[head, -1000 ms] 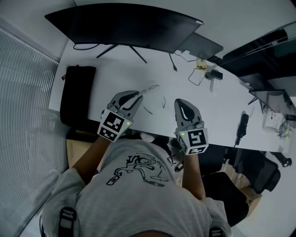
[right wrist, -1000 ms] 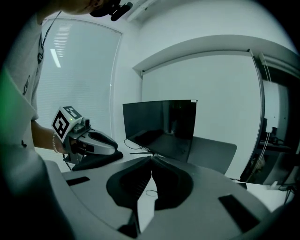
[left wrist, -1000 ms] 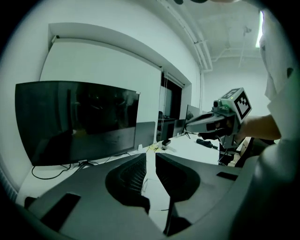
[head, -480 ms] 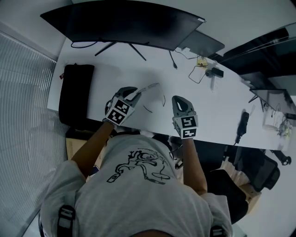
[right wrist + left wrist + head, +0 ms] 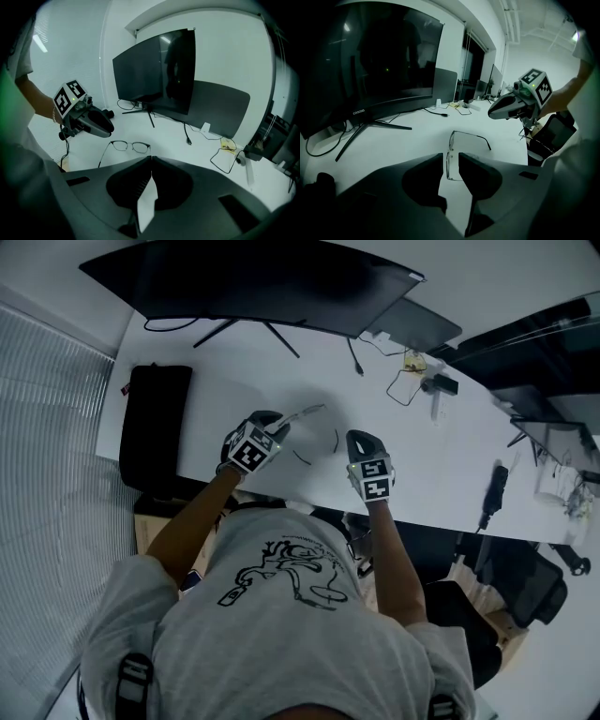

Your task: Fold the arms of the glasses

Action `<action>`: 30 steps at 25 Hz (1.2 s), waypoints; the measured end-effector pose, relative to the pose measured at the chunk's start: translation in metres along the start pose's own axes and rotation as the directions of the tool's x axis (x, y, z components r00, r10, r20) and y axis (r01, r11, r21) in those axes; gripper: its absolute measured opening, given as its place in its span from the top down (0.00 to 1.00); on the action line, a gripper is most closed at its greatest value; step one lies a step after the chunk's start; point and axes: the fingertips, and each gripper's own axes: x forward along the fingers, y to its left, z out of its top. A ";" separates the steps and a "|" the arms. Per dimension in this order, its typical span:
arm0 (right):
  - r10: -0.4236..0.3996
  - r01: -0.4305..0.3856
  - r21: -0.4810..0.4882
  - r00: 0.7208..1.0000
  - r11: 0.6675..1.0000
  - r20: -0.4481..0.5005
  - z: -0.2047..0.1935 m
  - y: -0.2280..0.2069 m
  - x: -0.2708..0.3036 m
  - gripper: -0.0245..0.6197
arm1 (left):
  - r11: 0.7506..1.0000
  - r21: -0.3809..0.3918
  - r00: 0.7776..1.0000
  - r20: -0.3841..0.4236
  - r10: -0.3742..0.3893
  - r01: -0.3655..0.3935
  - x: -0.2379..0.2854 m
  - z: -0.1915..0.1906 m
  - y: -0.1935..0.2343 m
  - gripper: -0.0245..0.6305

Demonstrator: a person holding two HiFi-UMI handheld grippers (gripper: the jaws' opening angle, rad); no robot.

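Head view: the glasses (image 5: 305, 413) lie on the white desk (image 5: 422, 474) in front of the monitor (image 5: 253, 282), arms unfolded and pointing away from the monitor. The left gripper (image 5: 278, 430) is at one end of the frame. The right gripper (image 5: 360, 440) is off to the other side, clear of it.

Left gripper view: the jaws stand slightly apart, and one lens shows in the gap just past their tips, not pinched.

Right gripper view: the jaws are pressed together and empty. The glasses lie between them and the monitor.
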 end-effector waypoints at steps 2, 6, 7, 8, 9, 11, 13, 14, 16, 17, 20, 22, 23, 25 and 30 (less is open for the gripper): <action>0.004 -0.004 0.003 1.000 1.000 -0.022 -0.009 -0.001 0.008 0.95 | 1.000 -0.007 1.000 -0.016 -0.002 0.002 0.006 -0.006 0.001 0.79; 0.005 -0.003 0.027 0.998 1.000 -0.065 -0.030 -0.004 0.020 0.95 | 1.000 -0.026 0.999 -0.034 -0.004 0.003 0.017 -0.015 0.003 0.79; 0.008 -0.005 0.037 0.997 0.999 -0.077 -0.036 -0.004 0.023 0.95 | 0.999 -0.035 0.999 -0.039 -0.006 0.005 0.019 -0.019 0.004 0.79; 0.011 -0.007 0.046 0.996 0.999 -0.088 -0.041 -0.004 0.026 0.95 | 0.999 -0.044 0.999 -0.045 -0.009 0.007 0.022 -0.022 0.004 0.79; 0.014 -0.009 0.054 0.995 0.998 -0.097 -0.046 -0.004 0.028 0.95 | 0.999 -0.052 0.999 -0.052 -0.012 0.009 0.023 -0.024 0.005 0.79; 0.017 -0.009 0.069 0.994 0.998 -0.110 -0.053 -0.004 0.033 0.95 | 0.998 -0.064 0.998 -0.062 -0.015 0.011 0.024 -0.026 0.004 0.79; 0.019 -0.010 0.077 0.992 0.997 -0.122 -0.058 -0.003 0.037 0.95 | 0.998 -0.066 0.998 -0.061 -0.016 0.012 0.027 -0.028 0.004 0.79; 0.020 -0.010 0.079 0.991 0.997 -0.130 -0.060 -0.002 0.039 0.95 | 0.998 -0.067 0.998 -0.060 -0.016 0.012 0.029 -0.029 0.004 0.79; 0.024 -0.013 0.083 0.989 0.996 -0.144 -0.065 -0.001 0.043 0.95 | 0.997 -0.072 0.998 -0.069 -0.014 0.009 0.029 -0.031 0.004 0.79; 0.027 -0.015 0.086 0.988 0.996 -0.150 -0.067 -0.001 0.044 0.95 | 0.997 -0.074 0.997 -0.071 -0.012 0.007 0.030 -0.032 0.004 0.80; 0.035 -0.020 0.093 0.986 0.995 -0.164 -0.073 0.001 0.047 0.95 | 0.997 -0.072 0.998 -0.065 -0.010 0.006 0.034 -0.033 0.003 0.81; 0.041 -0.025 0.097 0.985 0.995 -0.169 -0.075 0.002 0.048 0.95 | 0.997 -0.073 0.998 -0.065 -0.011 0.006 0.035 -0.034 0.001 0.82; 0.045 -0.028 0.100 0.984 0.995 -0.170 -0.076 0.004 0.048 0.95 | 0.997 -0.075 0.998 -0.065 -0.011 0.006 0.036 -0.035 0.001 0.82; 0.053 -0.036 0.105 0.984 0.994 -0.169 -0.075 0.006 0.049 0.95 | 0.997 -0.079 0.998 -0.066 -0.011 0.006 0.035 -0.035 0.001 0.82; 0.088 -0.062 0.138 0.978 0.988 -0.187 -0.082 0.017 0.051 0.95 | 0.997 -0.076 0.998 -0.060 -0.010 0.005 0.035 -0.036 0.000 0.83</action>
